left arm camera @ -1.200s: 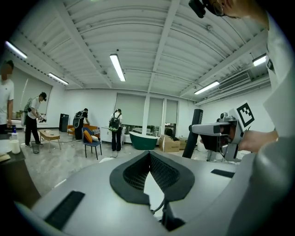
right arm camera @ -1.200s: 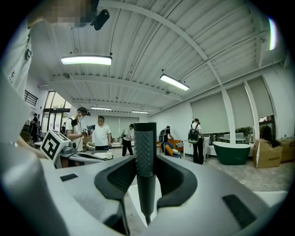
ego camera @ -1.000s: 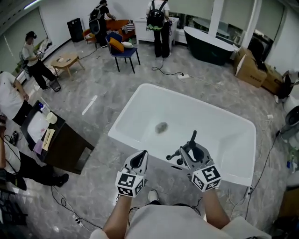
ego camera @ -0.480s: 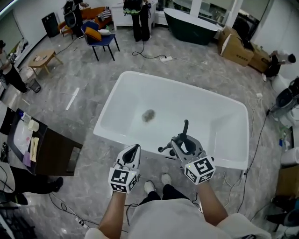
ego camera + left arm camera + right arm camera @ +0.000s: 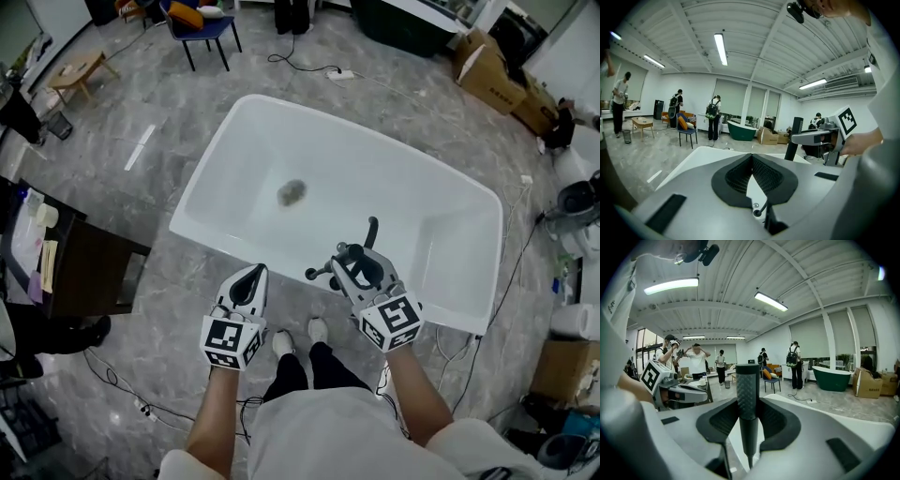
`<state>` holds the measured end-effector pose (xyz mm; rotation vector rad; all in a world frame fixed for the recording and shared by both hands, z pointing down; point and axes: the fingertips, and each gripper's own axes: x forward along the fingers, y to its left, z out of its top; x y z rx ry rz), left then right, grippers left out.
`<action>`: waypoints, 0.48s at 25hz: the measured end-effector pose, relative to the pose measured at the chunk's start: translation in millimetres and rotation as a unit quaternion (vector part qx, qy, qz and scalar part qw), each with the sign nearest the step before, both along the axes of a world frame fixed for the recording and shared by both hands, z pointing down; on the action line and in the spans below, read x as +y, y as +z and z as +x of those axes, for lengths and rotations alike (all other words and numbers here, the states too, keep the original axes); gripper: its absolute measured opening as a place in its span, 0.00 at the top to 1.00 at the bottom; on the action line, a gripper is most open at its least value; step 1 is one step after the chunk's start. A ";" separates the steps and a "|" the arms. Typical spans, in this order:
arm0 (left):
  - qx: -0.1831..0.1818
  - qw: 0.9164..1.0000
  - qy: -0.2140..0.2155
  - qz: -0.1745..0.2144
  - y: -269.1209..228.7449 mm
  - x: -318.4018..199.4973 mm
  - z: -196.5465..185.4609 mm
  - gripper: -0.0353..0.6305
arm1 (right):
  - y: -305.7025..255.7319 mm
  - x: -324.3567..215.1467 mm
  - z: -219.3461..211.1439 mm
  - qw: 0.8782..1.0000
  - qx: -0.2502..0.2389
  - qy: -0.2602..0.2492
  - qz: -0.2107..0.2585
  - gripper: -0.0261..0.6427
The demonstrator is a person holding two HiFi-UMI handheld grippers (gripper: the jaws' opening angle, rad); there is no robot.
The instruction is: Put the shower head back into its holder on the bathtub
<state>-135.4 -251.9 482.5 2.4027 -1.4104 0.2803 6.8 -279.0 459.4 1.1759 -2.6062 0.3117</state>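
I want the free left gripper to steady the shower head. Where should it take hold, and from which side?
Probably the textured upper stretch of the shower head, free above the right gripper, which clamps it lower down. It is a slim round rod standing upright, so the left gripper, now shut, should open and come level from the left, jaws across it.

Grey marble-patterned floor (image 5: pixel 141 197); blue metal-legged chair (image 5: pixel 202 26), top; brown cardboard boxes (image 5: pixel 492 66), upper right; dark wooden desk (image 5: pixel 103 272), left (papers, possibly a cup, on it); dark green freestanding tub (image 5: pixel 834 376).
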 end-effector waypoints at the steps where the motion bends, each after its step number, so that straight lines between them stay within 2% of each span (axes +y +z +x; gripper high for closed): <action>1: -0.002 1.000 -0.002 -0.003 3.6 -0.7 -0.5 0.93 | 4.7 -1.4 -1.6 1.000 0.002 -0.004 -0.003 0.75; 12: 0.000 1.000 -0.015 -0.021 32.5 -6.6 -0.5 0.93 | 54.6 -8.2 -12.7 0.999 0.024 -0.029 -0.039 0.75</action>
